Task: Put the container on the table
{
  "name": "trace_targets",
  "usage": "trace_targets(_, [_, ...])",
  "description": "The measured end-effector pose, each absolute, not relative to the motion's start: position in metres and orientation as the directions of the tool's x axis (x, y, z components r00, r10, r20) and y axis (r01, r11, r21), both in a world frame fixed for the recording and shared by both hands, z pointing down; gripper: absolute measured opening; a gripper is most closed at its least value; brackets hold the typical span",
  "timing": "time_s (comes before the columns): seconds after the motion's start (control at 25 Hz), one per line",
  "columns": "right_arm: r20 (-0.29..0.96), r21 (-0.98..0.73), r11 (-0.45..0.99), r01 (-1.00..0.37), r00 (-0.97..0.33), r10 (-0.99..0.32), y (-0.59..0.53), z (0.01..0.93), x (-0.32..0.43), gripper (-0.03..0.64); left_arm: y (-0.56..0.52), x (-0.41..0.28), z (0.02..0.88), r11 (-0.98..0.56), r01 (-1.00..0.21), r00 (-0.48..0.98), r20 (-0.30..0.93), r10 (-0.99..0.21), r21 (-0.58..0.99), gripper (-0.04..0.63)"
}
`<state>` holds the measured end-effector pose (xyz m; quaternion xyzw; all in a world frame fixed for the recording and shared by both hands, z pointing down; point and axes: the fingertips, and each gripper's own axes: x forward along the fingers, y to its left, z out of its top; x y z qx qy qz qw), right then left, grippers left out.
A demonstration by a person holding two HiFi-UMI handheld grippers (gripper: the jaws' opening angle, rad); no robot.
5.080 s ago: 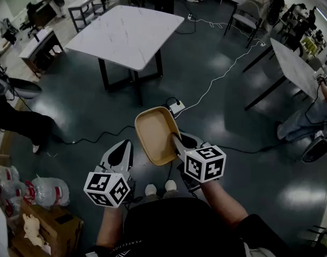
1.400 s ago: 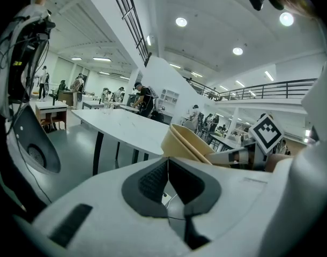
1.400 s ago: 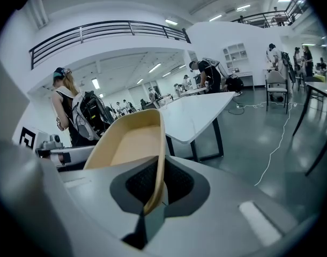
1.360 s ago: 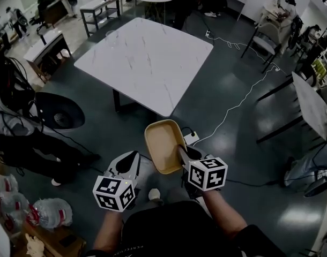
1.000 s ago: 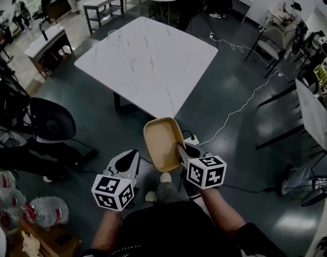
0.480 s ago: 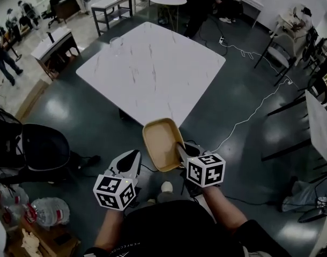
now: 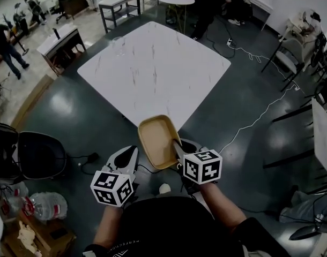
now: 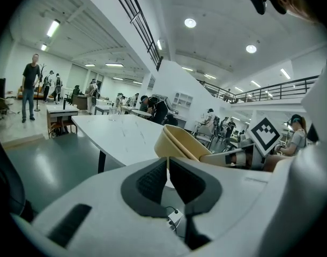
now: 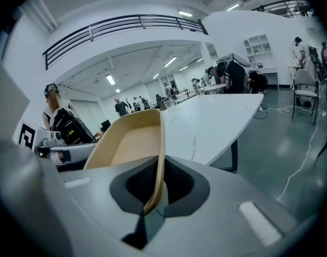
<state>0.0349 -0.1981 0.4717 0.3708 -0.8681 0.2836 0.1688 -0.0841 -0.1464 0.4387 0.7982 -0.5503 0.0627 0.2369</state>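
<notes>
Closer than before, the white table (image 7: 153, 68) now reaches the far end of my tan container (image 7: 157, 141).
My right gripper (image 7: 177, 146) is clamped on the container's near rim, one jaw inside and one outside, holding it in the air ahead of me. My left gripper (image 7: 132, 153), jaws pressed together on nothing, sits just beside its left edge. Beyond, the container's far rim overlaps the table's near corner.

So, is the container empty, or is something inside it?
Empty. The container shows only its bare tan floor in the head view, and the right gripper view also shows nothing inside.
</notes>
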Motion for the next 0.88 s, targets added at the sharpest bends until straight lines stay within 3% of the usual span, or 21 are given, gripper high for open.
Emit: trace_targets(0.88, [0.515, -0.373, 0.540, -0.755, -0.652, -0.556, -0.234, 0.479, 0.045, 0.014, -0.175, -0.089, 0.439, -0.258, -0.921, 0.358, 0.371, -0.857, 0.293, 0.015])
